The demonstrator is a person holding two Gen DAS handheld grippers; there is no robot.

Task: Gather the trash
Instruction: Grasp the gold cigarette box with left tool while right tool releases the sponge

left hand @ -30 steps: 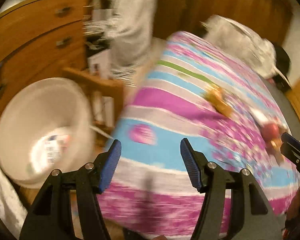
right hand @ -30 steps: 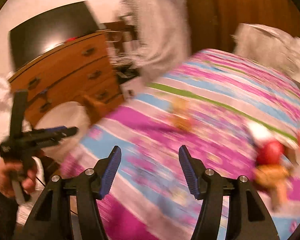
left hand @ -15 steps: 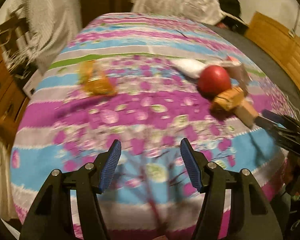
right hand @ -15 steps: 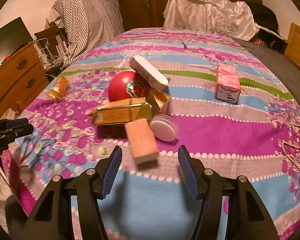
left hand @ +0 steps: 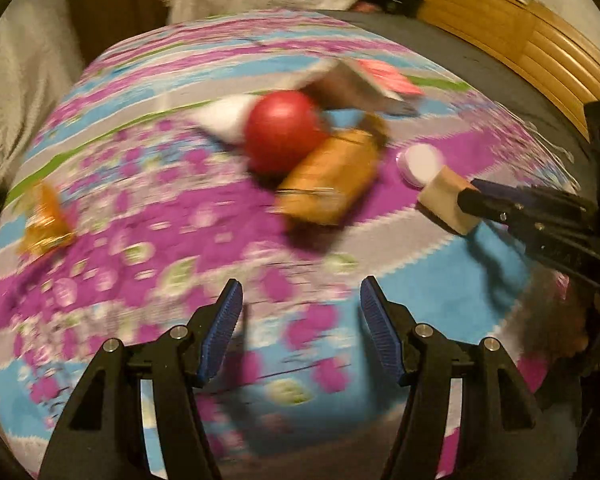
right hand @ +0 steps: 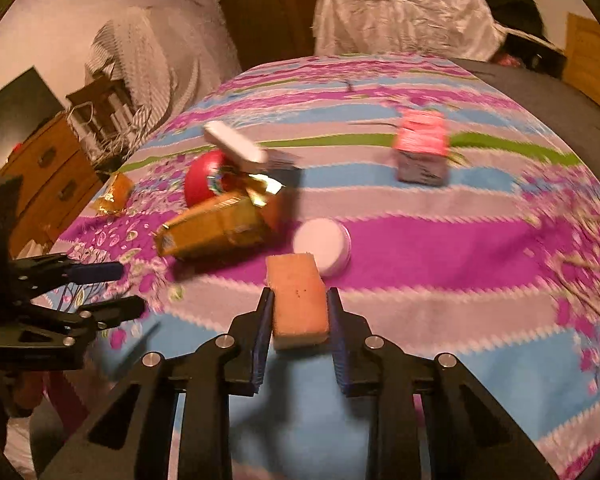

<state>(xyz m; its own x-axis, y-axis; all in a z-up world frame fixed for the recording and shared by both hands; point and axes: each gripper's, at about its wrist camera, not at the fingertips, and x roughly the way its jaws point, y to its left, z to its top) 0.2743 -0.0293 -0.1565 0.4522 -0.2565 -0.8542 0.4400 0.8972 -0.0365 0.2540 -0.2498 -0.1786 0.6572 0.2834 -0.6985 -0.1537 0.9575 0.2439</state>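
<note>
— Clamped between the blue pads of the right gripper (right hand: pixel 300 322) is a pale orange rectangular sponge block (right hand: pixel 298 300), held at the near edge of the striped pink, blue and purple bedspread (right hand: pixel 440 248); is that agreed?

— Agreed; both pads are pressed against its sides. The left gripper (left hand: pixel 301 322) is seen spread wide with nothing between its fingers, above the near part of the bedspread.

— What is seen beyond the sponge?

— A round white lid (right hand: pixel 322 244) just behind it. Left of that, a gold foil carton (right hand: pixel 216 230) is leaned against a red ball (right hand: pixel 204 180), with a white oblong bar (right hand: pixel 236 145) on top. A pink carton (right hand: pixel 421 152) is stood far right, a small orange wrapper (right hand: pixel 114 196) far left.
</note>
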